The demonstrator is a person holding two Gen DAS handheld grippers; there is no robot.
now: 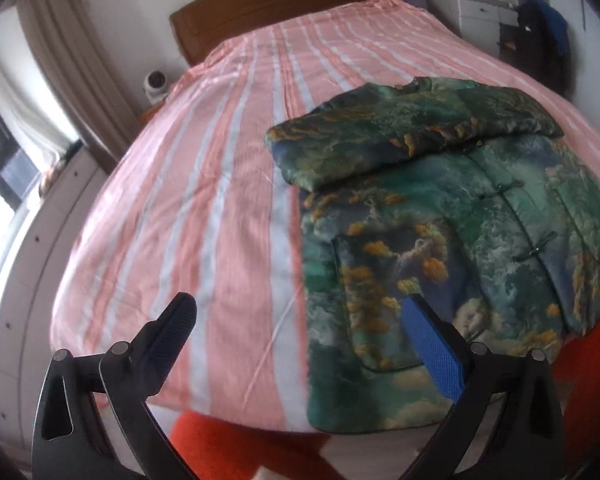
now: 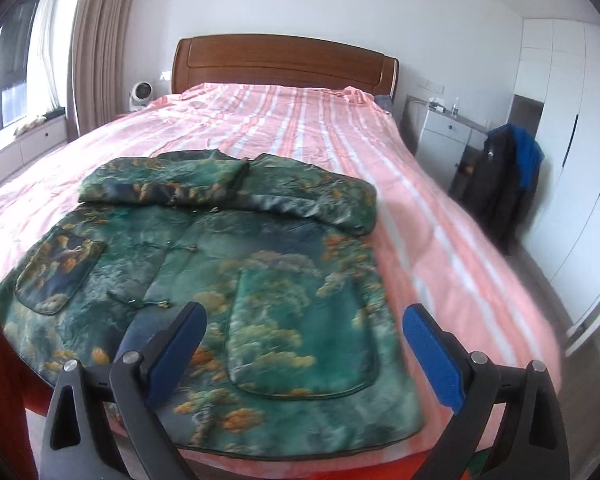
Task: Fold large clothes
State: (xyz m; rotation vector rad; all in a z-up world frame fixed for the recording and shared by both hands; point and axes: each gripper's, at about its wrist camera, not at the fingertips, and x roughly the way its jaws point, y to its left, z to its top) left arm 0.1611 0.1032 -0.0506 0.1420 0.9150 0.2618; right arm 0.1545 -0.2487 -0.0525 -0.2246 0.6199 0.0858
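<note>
A green padded jacket with orange cloud print [image 1: 440, 216] [image 2: 220, 264] lies flat, front up, at the foot of the bed. Both sleeves are folded across its chest. My left gripper [image 1: 300, 320] is open and empty above the jacket's left hem edge; its right finger is over the pocket. My right gripper [image 2: 304, 328] is open and empty above the jacket's right pocket, near the hem.
The bed has a pink and white striped cover [image 1: 220, 160] [image 2: 300, 120] and a wooden headboard [image 2: 284, 60]. A white nightstand [image 2: 444, 132] and a chair draped with dark and blue clothes [image 2: 504, 168] stand at the right. A window bench [image 1: 40, 240] runs along the left.
</note>
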